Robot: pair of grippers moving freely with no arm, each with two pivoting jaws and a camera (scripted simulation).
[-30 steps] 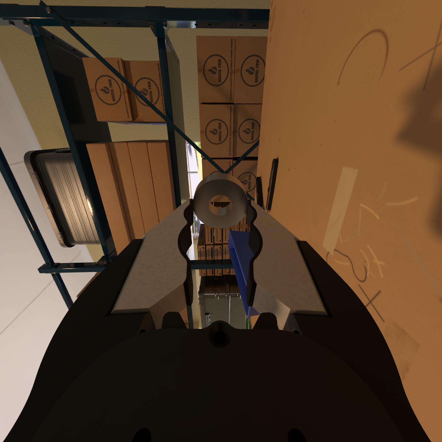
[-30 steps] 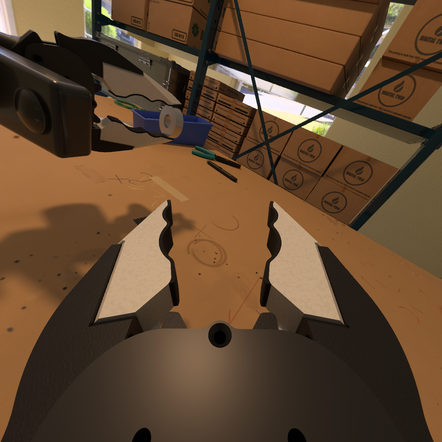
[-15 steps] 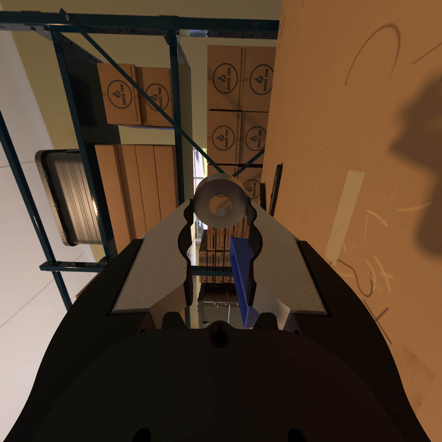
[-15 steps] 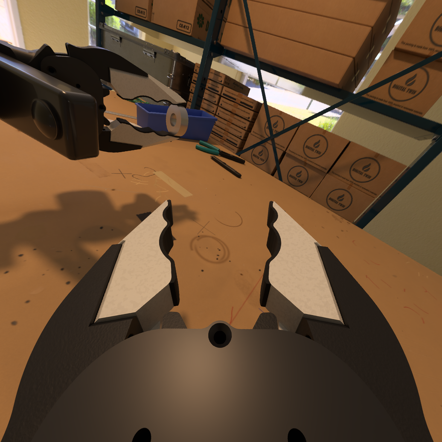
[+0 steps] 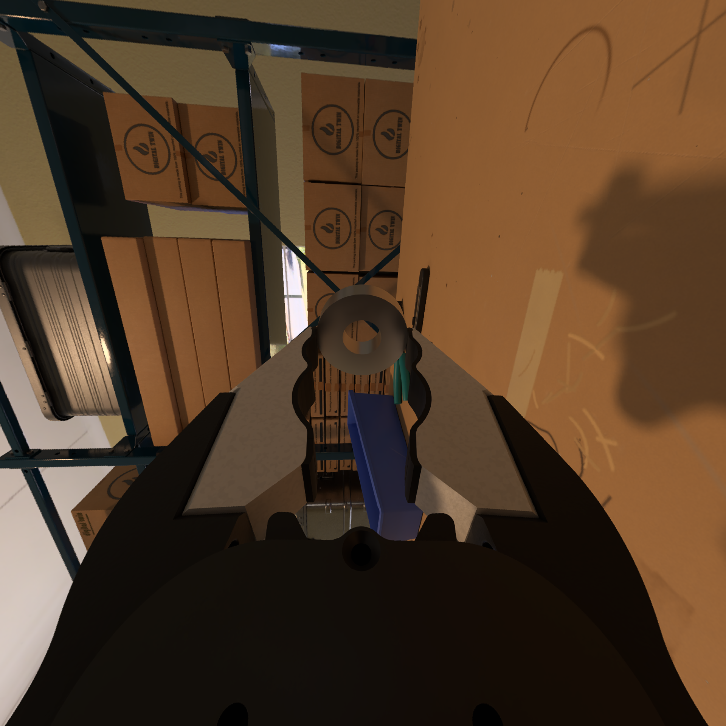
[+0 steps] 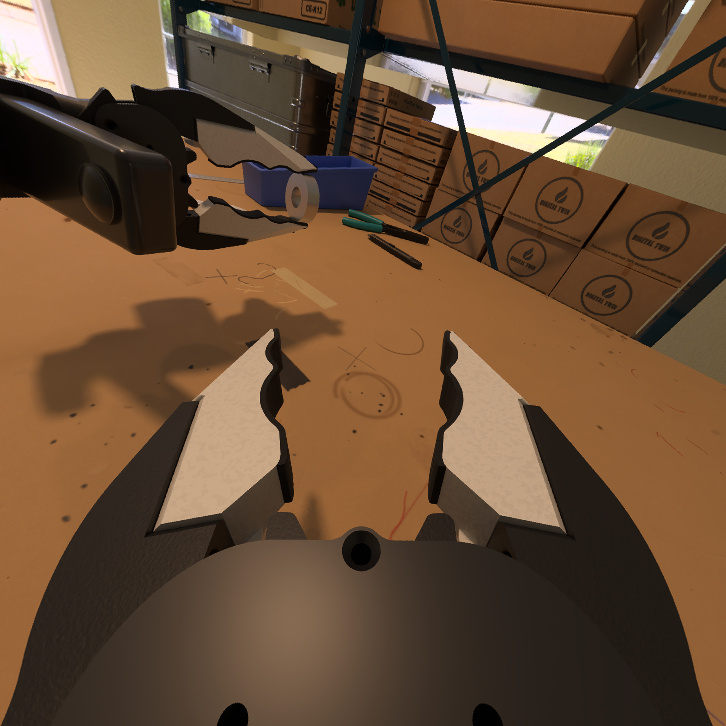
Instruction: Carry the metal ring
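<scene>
The metal ring (image 5: 361, 334) is a thick grey ring held between the tips of my left gripper (image 5: 360, 338), which is rolled on its side and shut on it above the brown table (image 5: 550, 196). In the right wrist view the ring (image 6: 301, 197) hangs between the left gripper's tips (image 6: 306, 196) at the upper left, well above the table. My right gripper (image 6: 361, 338) is open and empty, low over the table (image 6: 393, 451), nearer than the left one.
A blue bin (image 6: 338, 180) stands at the table's far edge, with green-handled pliers (image 6: 377, 226) and a black marker (image 6: 395, 251) to its right. Behind are a blue shelf rack (image 6: 463, 129), stacked cardboard boxes (image 6: 569, 231) and a metal case (image 6: 251, 94).
The left gripper with the ring has drifted to the right and slightly lower in the right wrist view, staying shut. The right gripper has stayed open, its view shifting a little.
</scene>
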